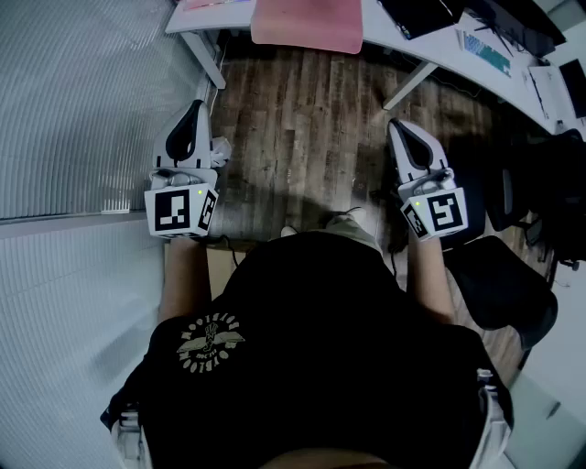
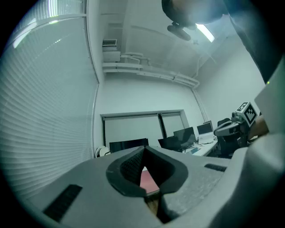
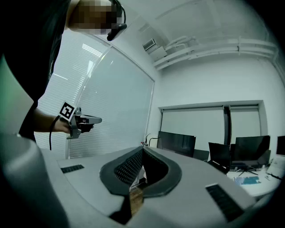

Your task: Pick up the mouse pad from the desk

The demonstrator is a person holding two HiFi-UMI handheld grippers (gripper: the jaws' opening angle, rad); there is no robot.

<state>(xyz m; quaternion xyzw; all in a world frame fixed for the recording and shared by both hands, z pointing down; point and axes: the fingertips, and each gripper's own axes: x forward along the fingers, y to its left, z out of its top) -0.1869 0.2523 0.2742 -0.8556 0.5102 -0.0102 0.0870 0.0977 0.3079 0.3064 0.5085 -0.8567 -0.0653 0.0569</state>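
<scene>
Both left gripper [image 1: 194, 110] and right gripper [image 1: 401, 130] were held shut, empty — the mouse pad [image 1: 307, 23] at twelve o'clock was judged beyond reach.

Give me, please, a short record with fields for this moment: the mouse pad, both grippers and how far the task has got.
mouse pad: pink, lies at the near edge of the desk, untouched
left gripper: jaws together, empty, held level over the wooden floor
right gripper: jaws together, empty, held level
gap to pad: both grippers short of the desk
task: pick-up not yet begun
</scene>
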